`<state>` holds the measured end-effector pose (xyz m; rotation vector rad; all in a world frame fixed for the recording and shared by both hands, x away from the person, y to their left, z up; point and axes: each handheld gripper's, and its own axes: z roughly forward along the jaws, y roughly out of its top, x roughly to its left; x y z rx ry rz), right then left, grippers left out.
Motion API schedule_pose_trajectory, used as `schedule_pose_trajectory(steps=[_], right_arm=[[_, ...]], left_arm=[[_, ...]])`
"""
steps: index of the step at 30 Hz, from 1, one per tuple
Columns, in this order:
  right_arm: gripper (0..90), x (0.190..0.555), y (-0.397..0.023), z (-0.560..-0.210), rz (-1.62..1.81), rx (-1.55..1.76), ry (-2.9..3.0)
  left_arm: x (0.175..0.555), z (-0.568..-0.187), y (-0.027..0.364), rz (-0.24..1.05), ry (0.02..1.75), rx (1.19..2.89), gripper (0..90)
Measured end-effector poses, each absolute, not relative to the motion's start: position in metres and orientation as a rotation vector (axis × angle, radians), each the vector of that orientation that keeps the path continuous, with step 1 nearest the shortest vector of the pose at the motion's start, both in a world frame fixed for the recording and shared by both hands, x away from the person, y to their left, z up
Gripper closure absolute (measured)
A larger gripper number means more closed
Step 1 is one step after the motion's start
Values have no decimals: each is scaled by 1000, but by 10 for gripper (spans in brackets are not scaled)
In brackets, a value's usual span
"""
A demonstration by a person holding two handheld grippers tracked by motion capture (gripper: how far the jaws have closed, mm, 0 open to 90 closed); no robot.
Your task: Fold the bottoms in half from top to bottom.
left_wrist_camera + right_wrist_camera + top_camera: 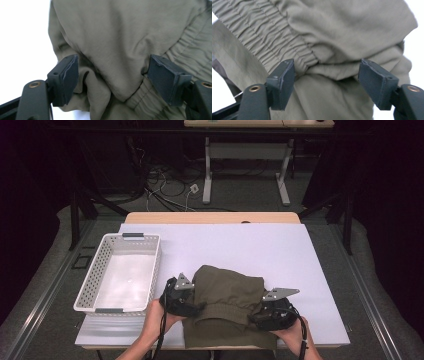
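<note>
Olive garment (pixel 227 307) folded on the worktop (pixel 280 255) at its near edge, right of the white basket (pixel 120 272). Risk, likely: loose fold springing open or dragging if snagged by a pad. Left gripper (pixel 112 77) and right gripper (pixel 325 81) low at either side, hands behind, fingers apart, cloth between, unclamped.
</note>
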<state>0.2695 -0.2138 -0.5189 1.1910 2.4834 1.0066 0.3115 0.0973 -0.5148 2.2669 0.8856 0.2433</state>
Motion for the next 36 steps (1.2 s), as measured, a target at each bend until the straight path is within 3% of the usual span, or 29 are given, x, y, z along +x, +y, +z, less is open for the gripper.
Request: schedule_pose_trajectory(steps=[11, 17, 19, 26, 30, 36], right_arm=[[153, 279, -216, -534, 1005, 1347, 2560], [133, 287, -217, -538, 1131, 1413, 2565], [205, 290, -215, -540, 1171, 1434, 2534], [800, 292, -206, -532, 1184, 1337, 2441], [869, 293, -213, -532, 1219, 1345, 2447], [873, 277, -224, -510, 1258, 1318, 2430]], left_arm=[[310, -540, 87, 238, 864, 2293, 468], [309, -545, 87, 233, 842, 2274, 679], [308, -546, 86, 239, 842, 2268, 745], [307, -541, 89, 217, 835, 2239, 844], [302, -529, 93, 203, 830, 2213, 848], [287, -516, 99, 148, 823, 2197, 847]])
